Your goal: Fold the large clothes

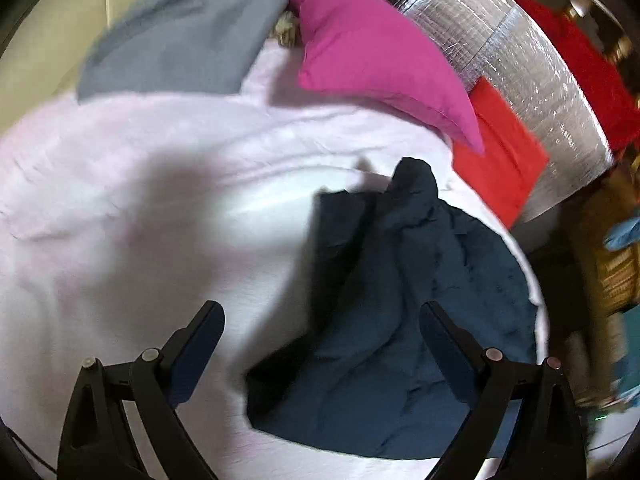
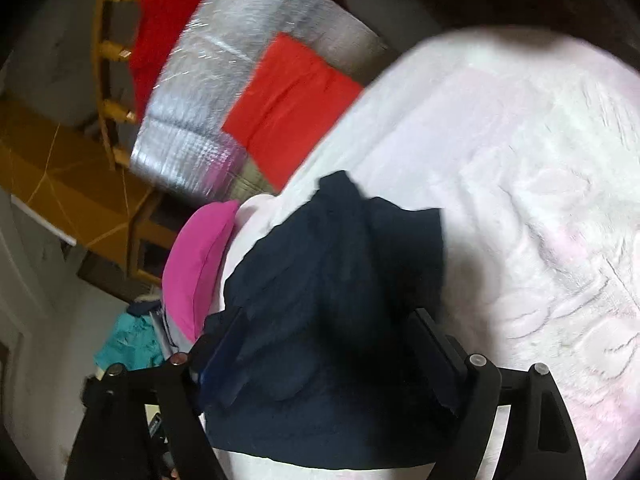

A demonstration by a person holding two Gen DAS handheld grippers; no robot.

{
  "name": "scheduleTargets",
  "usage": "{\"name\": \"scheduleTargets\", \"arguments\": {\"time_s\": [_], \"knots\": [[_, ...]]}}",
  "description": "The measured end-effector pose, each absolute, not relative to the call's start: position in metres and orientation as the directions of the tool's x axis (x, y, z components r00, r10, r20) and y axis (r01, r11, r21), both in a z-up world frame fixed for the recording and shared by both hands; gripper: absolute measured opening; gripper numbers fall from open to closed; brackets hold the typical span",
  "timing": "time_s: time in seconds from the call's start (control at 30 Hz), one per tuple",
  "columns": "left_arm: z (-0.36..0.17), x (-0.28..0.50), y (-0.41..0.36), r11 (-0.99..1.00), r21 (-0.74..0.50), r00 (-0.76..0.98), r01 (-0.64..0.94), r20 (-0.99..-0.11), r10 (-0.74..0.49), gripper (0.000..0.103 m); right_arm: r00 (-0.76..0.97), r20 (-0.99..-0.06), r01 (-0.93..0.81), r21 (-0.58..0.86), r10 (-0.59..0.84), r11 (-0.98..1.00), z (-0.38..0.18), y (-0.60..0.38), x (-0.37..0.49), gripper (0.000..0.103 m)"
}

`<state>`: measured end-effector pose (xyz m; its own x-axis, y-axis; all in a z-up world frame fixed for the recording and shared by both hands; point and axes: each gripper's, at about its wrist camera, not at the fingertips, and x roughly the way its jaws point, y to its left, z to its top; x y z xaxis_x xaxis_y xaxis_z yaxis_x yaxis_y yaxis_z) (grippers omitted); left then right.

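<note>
Left hand-held gripper [image 1: 322, 320]: jaws spread wide, nothing between the pads; it hangs over the near part of the dark navy garment [image 1: 384, 340], apart from the cloth. Right hand-held gripper [image 2: 328, 344]: jaws also spread, garment [image 2: 332, 300] lying in the gap and bunched against the left finger, but no pinch can be made out; dark cloth on dark pads, so contact is uncertain.

Garment sits crumpled in a heap on the pale pink bedspread [image 1: 120, 200], near the bed's edge, no flat layer or crease showing.

Judgement: folding not begun in earnest; the step in hand is getting hold of the heap to spread it. Next move calls for each gripper to find a separate edge or corner, close on a single layer, then draw apart to flatten.

Left view alone shows the grey cloth [image 1: 180, 40] at the head of the bed. Both show the magenta pillow [image 1: 372, 60], the orange-red folded cloth [image 1: 500, 152] and the silver quilted mat [image 1: 540, 80]. Right view alone shows the wooden furniture [image 2: 80, 200] and the teal item [image 2: 128, 340] beyond the bed.
</note>
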<state>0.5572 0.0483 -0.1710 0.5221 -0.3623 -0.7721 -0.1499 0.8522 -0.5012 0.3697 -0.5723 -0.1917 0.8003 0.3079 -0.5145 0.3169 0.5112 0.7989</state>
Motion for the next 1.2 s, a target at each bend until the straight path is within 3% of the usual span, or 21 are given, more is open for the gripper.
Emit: {"name": "scheduleTargets", "arguments": {"time_s": [0.33, 0.6, 0.7, 0.8, 0.83, 0.9, 0.93, 1.0, 1.1, 1.2], "knots": [[-0.215, 0.587, 0.036, 0.827, -0.528, 0.393, -0.192, -0.814, -0.428, 0.098, 0.665, -0.636, 0.383, 0.74, 0.391, 0.552, -0.246, -0.571, 0.414, 0.085], [-0.224, 0.59, 0.024, 0.75, -0.639, 0.355, -0.173, -0.75, -0.558, 0.098, 0.676, -0.614, 0.29, 0.731, 0.409, 0.618, -0.246, -0.543, 0.434, 0.088], [-0.223, 0.589, 0.007, 0.755, -0.643, 0.33, -0.126, -0.745, -0.58, 0.098, 0.675, -0.639, 0.295, 0.691, 0.369, 0.66, -0.245, -0.53, 0.442, 0.082], [-0.222, 0.59, -0.001, 0.773, -0.625, 0.345, -0.112, -0.754, -0.559, 0.097, 0.679, -0.648, 0.306, 0.678, 0.347, 0.668, -0.242, -0.525, 0.445, 0.068], [-0.221, 0.589, 0.0, 0.755, -0.645, 0.363, -0.117, -0.736, -0.572, 0.095, 0.681, -0.649, 0.313, 0.677, 0.339, 0.667, -0.241, -0.525, 0.444, 0.064], [-0.218, 0.589, -0.001, 0.747, -0.653, 0.381, -0.128, -0.727, -0.571, 0.067, 0.691, -0.643, 0.308, 0.674, 0.329, 0.671, -0.236, -0.522, 0.444, 0.054], [-0.217, 0.588, 0.0, 0.748, -0.652, 0.389, -0.127, -0.726, -0.567, 0.064, 0.701, -0.635, 0.298, 0.673, 0.324, 0.677, -0.23, -0.52, 0.444, 0.046], [-0.212, 0.584, 0.001, 0.738, -0.664, 0.404, -0.118, -0.711, -0.575, 0.05, 0.721, -0.63, 0.287, 0.651, 0.288, 0.703, -0.216, -0.515, 0.442, 0.041], [-0.198, 0.577, 0.005, 0.711, -0.699, 0.438, -0.082, -0.666, -0.604, 0.046, 0.767, -0.59, 0.258, 0.645, 0.254, 0.719, -0.196, -0.513, 0.435, 0.039], [-0.197, 0.576, 0.004, 0.727, -0.682, 0.429, -0.083, -0.683, -0.592, 0.046, 0.777, -0.587, 0.259, 0.628, 0.227, 0.734, -0.194, -0.513, 0.434, 0.039]]}}
